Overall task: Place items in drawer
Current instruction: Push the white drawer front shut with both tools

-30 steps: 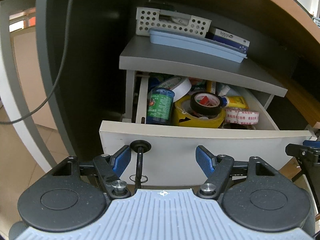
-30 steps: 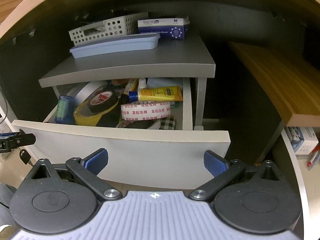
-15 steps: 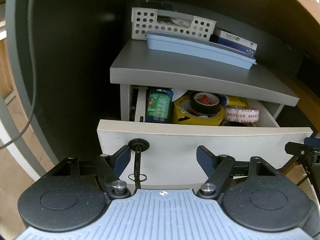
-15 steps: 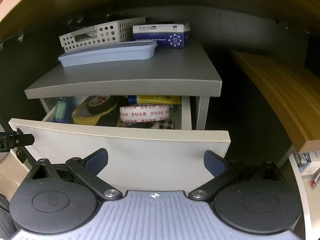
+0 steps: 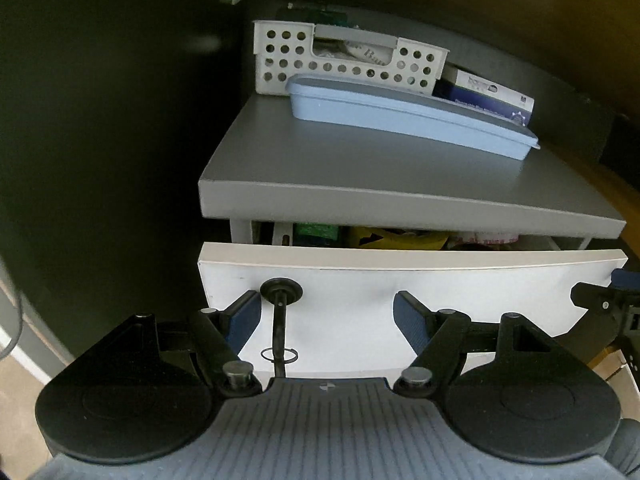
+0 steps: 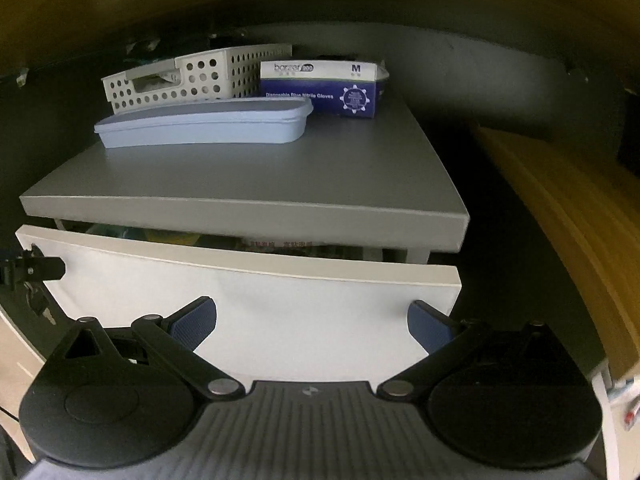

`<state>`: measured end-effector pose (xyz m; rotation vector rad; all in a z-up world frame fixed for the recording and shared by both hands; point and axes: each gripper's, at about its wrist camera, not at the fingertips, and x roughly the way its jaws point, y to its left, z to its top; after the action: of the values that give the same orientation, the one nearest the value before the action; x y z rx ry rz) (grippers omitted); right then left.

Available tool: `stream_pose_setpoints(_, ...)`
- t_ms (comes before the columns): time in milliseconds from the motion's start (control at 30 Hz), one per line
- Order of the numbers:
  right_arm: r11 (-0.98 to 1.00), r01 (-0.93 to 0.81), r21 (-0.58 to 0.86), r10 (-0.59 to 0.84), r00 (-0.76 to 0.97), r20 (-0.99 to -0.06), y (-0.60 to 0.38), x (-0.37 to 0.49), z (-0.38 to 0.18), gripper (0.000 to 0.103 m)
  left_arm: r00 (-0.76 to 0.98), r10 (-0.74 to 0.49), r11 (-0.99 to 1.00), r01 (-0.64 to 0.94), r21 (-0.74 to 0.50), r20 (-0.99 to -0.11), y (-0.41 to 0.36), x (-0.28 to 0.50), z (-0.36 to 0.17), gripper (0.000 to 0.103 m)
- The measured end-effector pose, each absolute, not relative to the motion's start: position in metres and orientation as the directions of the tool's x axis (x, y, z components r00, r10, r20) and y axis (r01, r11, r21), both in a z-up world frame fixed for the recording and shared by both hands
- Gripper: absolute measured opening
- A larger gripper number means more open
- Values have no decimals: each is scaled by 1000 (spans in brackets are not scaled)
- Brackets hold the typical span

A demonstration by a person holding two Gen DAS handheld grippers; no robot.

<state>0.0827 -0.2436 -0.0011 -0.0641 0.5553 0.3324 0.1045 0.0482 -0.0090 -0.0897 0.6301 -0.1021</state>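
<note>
The white drawer front (image 5: 480,292) stands nearly flush under the grey cabinet top (image 5: 360,168), leaving only a narrow slot. Through the slot show a green can (image 5: 316,232), yellow tape (image 5: 396,240) and a white foam-tape roll (image 5: 496,237). My left gripper (image 5: 328,316) is open and holds nothing, its blue pads close against the front beside the lock with its black key (image 5: 280,292). My right gripper (image 6: 312,324) is open too, its pads close against the right half of the drawer front (image 6: 280,280). Whether the pads touch the front is unclear.
On the cabinet top stand a white perforated basket (image 5: 344,60), a long blue case (image 5: 400,116) and a blue glove box (image 6: 320,88). A wooden board (image 6: 560,208) slopes at the right. The desk underside hangs dark overhead. Keys (image 6: 38,304) dangle at the drawer's left.
The drawer has slid into the cabinet, and its wide view of tapes and bottles has shrunk to a thin slot. Both grippers have moved forward with the front, still open.
</note>
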Motion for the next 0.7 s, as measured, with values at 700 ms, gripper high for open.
stream_pose_setpoints(700, 954, -294, 48, 276, 811, -515, -240, 101, -10, 103, 809, -109, 992, 52, -115, -577, 51, 135, -12, 80)
